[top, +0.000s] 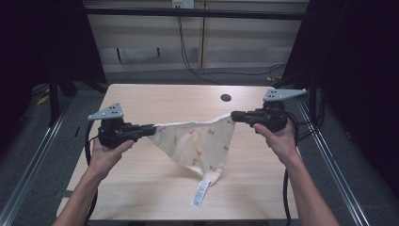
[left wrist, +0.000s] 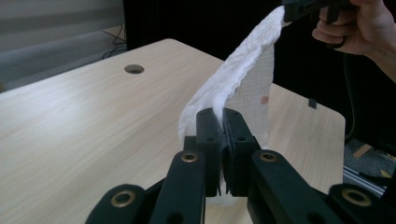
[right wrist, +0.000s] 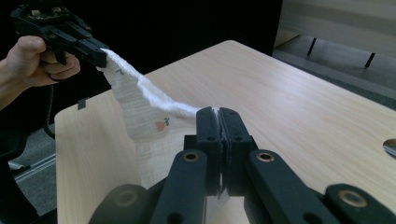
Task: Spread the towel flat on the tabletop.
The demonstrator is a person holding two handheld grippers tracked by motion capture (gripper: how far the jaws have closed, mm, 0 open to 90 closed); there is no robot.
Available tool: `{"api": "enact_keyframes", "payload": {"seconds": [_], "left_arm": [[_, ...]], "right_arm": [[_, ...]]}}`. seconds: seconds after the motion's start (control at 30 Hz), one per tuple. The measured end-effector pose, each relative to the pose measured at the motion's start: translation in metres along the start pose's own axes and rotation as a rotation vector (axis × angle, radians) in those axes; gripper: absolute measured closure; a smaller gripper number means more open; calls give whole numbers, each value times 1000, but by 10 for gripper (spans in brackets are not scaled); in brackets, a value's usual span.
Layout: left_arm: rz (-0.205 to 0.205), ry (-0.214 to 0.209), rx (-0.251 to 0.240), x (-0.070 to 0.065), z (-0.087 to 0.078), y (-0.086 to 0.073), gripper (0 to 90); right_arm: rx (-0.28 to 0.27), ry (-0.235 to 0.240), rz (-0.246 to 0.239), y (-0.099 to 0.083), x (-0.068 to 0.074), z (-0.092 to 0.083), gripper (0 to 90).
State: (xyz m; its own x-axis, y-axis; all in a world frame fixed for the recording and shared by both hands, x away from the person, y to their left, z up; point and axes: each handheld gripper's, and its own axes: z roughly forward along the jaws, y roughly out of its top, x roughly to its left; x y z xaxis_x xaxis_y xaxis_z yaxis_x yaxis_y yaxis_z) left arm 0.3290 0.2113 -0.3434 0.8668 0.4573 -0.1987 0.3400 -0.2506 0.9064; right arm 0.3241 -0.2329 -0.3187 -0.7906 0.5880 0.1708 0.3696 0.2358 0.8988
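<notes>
Here the cloth's (top: 200, 143) gripped corners were hidden inside the closed jaws of the left gripper (top: 151, 130) and right gripper (top: 234, 116). It hung between them above the counter (top: 141, 188), its label (top: 201, 193) touching the wood. A cable hole (top: 226, 98) lay beyond.

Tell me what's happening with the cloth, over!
Left gripper and right gripper both shut on cloth corners. Cloth hangs stretched between them, tag end on table. Nothing in the way.
</notes>
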Motion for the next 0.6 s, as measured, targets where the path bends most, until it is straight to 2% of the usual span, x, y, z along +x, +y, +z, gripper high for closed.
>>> {"api": "enact_keyframes", "payload": {"seconds": [0.13,0.2,0.3,0.37,0.47,0.53,0.6], "left_arm": [[15,11,-13,1,-7,5,868],[46,41,-14,0,-12,10,865],[42,43,-23,0,-15,13,868],[44,39,-23,-1,-17,16,869],[63,39,-36,-7,-25,23,869],[88,44,-50,-12,-30,27,868],[88,35,-68,-15,-34,28,868]], "right_arm": [[-8,2,-13,7,2,-6,879],[3,-7,-37,11,6,-8,883],[12,-19,-57,14,11,-8,883],[10,-10,-58,17,12,-9,884],[0,-7,-68,22,16,-14,884],[1,-24,-96,26,22,-18,885],[-13,-19,-107,28,29,-22,885]]}}
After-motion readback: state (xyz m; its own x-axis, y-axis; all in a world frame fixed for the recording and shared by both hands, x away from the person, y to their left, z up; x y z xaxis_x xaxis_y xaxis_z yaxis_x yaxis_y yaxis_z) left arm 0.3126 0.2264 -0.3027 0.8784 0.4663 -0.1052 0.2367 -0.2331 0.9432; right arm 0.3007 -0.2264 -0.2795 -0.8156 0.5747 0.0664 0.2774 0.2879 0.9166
